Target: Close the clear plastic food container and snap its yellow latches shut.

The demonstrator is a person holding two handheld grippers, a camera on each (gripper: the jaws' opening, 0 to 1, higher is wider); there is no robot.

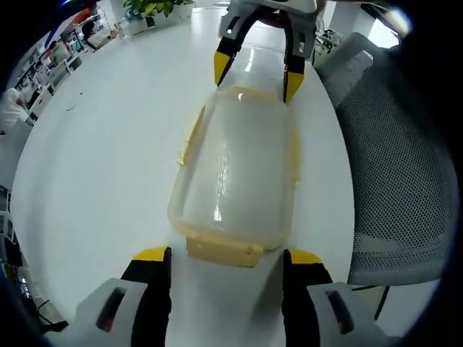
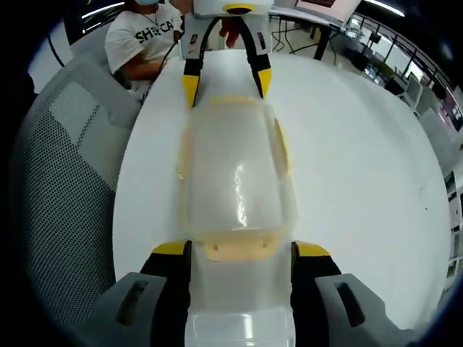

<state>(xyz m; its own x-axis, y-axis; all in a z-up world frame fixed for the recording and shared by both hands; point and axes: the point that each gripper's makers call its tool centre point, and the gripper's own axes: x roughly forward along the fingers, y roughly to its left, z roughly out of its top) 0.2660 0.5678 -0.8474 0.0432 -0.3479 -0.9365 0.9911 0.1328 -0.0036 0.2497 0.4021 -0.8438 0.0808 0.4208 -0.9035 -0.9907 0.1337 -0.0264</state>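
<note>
White round table [image 1: 101, 166] carries the clear container [image 1: 235, 173], its long axis running from one gripper to the other. An end latch [image 1: 221, 251] is seen just ahead of the left gripper [image 1: 226, 262]; the other latch [image 2: 239, 249] lies between the spread jaws of the right gripper [image 2: 241, 254]. Both grippers are held wide open, and nothing is pinched.

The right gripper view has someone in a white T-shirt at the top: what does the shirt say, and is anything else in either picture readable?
"SH" then about three cut-off letters, perhaps "CA": dark print on the person's white T-shirt; the whole word cannot be read.
Clear food container: no label or writing shows.
Background shelves: anything there is too small and blurred to read.
</note>
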